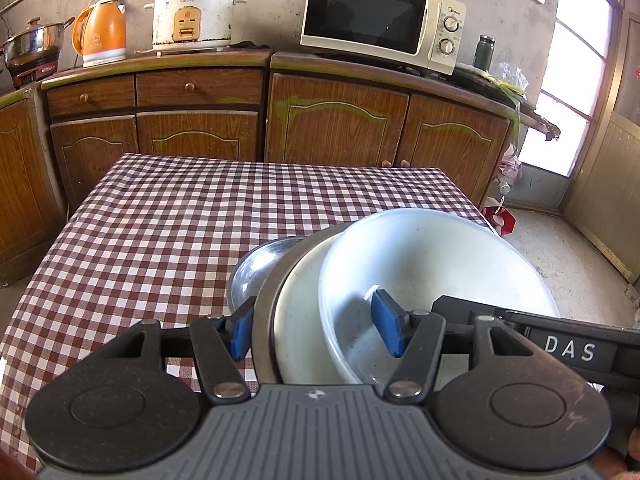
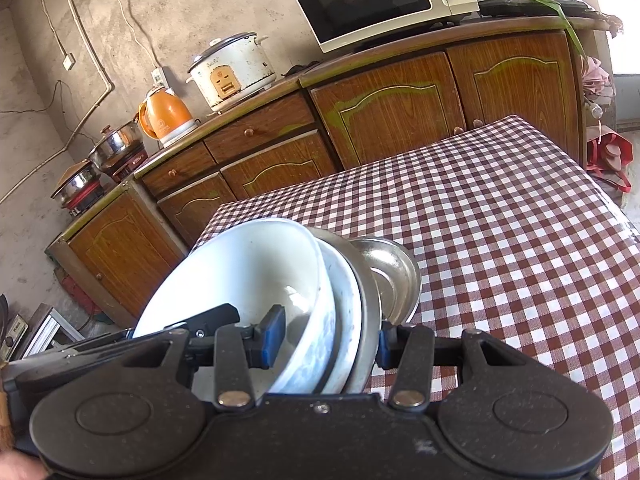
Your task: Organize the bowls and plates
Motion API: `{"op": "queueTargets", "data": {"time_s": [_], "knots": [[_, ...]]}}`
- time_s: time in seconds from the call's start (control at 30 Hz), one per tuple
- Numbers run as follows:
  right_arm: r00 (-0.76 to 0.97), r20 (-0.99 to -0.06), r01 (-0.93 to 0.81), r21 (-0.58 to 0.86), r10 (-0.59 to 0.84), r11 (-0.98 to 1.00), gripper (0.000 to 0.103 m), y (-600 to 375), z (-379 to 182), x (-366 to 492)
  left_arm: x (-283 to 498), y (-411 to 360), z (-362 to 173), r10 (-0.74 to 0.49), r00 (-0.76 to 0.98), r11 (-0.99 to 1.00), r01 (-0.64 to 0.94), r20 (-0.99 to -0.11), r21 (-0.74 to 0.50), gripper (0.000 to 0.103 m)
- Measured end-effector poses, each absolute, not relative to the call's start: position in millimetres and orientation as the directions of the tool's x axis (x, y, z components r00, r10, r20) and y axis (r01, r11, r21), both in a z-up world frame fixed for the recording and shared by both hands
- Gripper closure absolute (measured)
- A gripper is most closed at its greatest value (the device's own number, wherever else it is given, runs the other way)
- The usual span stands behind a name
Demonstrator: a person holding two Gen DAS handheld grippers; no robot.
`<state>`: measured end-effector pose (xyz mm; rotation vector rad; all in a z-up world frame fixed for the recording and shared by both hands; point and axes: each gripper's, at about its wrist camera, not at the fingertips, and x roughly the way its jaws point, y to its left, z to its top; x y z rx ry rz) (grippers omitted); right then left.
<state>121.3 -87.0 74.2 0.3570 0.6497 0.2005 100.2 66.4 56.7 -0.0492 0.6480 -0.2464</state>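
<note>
A nested stack of dishes is held tilted above the checked table [image 1: 160, 220]. It has a white bowl [image 1: 432, 264] on the inside, a white plate [image 1: 300, 320], a metal-rimmed dish [image 1: 264, 312] and a small steel bowl [image 1: 260, 268] at the back. My left gripper [image 1: 316, 328] is shut on the stack's near rims, one blue pad inside the white bowl, the other outside the metal dish. My right gripper [image 2: 328, 338] is shut on the same stack from the opposite side: white bowl [image 2: 240, 272], steel bowl [image 2: 396, 272].
Wooden cabinets [image 1: 336, 120] stand behind the table and carry a microwave [image 1: 380, 16], rice cooker [image 1: 192, 16], orange kettle [image 1: 104, 36] and steel pot [image 1: 36, 44]. A doorway [image 1: 576, 80] opens at the right. The checked cloth [image 2: 520, 220] stretches ahead.
</note>
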Motion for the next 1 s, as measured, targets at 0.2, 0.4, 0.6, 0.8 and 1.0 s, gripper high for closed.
{"op": "queueTargets", "data": {"time_s": [0.2,0.4,0.6,0.8,1.0], "knots": [[0.779,-0.555,-0.070,0.386,0.292,0.920,0.049,-88,72,126,107,67,55,-0.243,0.766,0.970,0.210,-0.596,-0.125,0.042],[0.778,-0.557,-0.070,0.386,0.293,0.920,0.049,-88,71,129,111,67,54,-0.242,0.764,0.970,0.211,-0.598,-0.124,0.042],[0.777,-0.558,-0.069,0.386,0.293,0.920,0.049,-88,69,131,117,69,53,-0.243,0.763,0.969,0.213,-0.599,-0.122,0.042],[0.774,-0.561,-0.067,0.388,0.293,0.919,0.049,-89,65,137,123,71,50,-0.244,0.760,0.969,0.214,-0.603,-0.122,0.042],[0.769,-0.568,-0.064,0.390,0.294,0.919,0.049,-90,61,147,127,73,46,-0.245,0.755,0.969,0.216,-0.608,-0.122,0.042]]}}
